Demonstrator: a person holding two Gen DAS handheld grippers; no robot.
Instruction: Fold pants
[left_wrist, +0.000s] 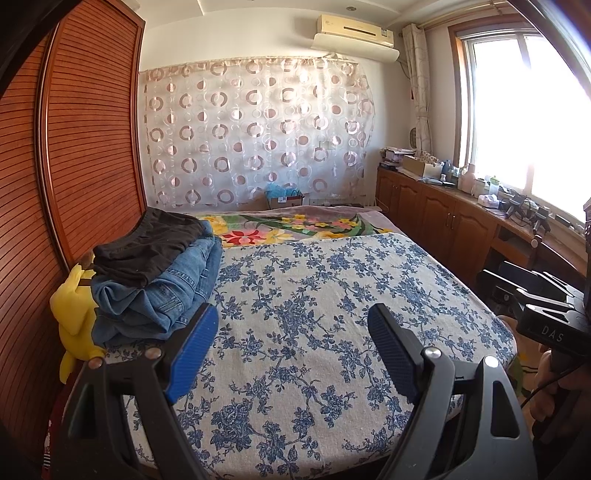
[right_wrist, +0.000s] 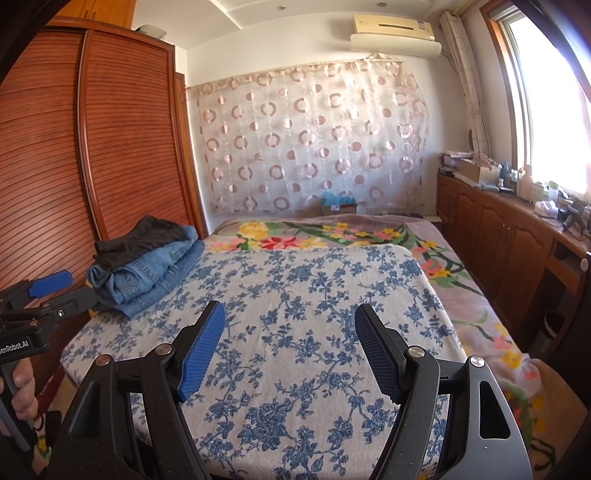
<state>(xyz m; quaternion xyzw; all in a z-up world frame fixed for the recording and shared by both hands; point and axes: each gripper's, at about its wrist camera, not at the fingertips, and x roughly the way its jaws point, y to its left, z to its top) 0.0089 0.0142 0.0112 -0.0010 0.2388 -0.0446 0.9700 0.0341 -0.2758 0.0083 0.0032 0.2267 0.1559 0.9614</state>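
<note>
Covering the bed (right_wrist: 461, 295), a blue-flowered cloth (right_wrist: 295, 295).

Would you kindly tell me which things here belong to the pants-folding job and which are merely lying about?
For the job:
- stack of pants, black pair on top of jeans
- blue-flowered cloth on the bed
- left hand-held gripper, open
- right hand-held gripper, open

Lying about:
- yellow plush toy beside the stack
- flowered blanket
- clutter on the windowside cabinet

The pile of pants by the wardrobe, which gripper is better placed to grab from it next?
Probably the left gripper: the pile of pants lies just beyond its left finger. The right gripper, also open, is over bare bedspread, further away.
</note>
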